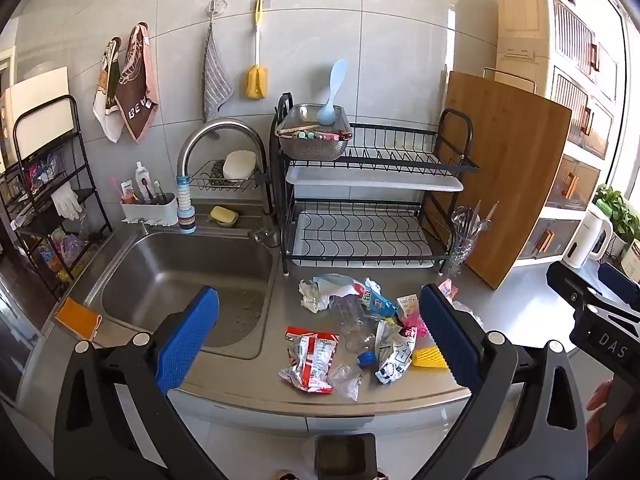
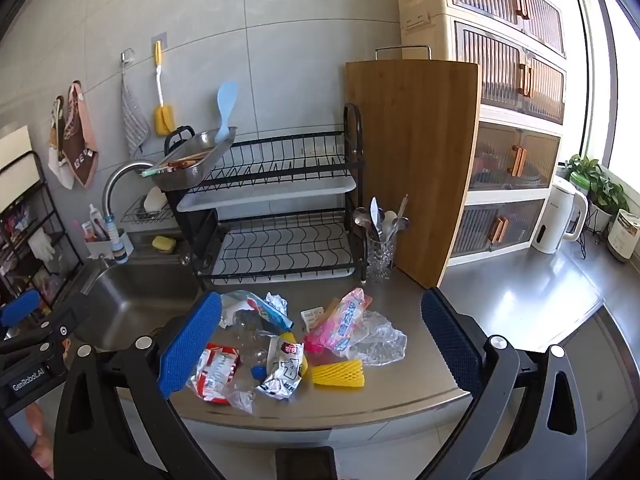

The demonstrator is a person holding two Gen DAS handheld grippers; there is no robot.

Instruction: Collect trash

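Observation:
A heap of trash lies on the steel counter in front of the dish rack: a red-and-white wrapper (image 1: pixel 310 358) (image 2: pixel 214 368), a crushed clear bottle (image 1: pixel 352 324) with a blue cap (image 1: pixel 366 359), a silver packet (image 2: pixel 282 368), a pink wrapper (image 2: pixel 340 320), a yellow foam net (image 2: pixel 338 374) (image 1: pixel 430 358), a clear plastic bag (image 2: pixel 378 338) and crumpled tissue (image 1: pixel 314 294). My left gripper (image 1: pixel 318 340) is open and empty, above the counter's front edge before the heap. My right gripper (image 2: pixel 322 344) is open and empty, also facing the heap.
A steel sink (image 1: pixel 180 276) lies left of the trash. A black two-tier dish rack (image 1: pixel 368 200) stands behind it, with a glass of cutlery (image 2: pixel 380 248) and a wooden cutting board (image 2: pixel 416 160) to its right. A white kettle (image 2: pixel 560 216) stands far right.

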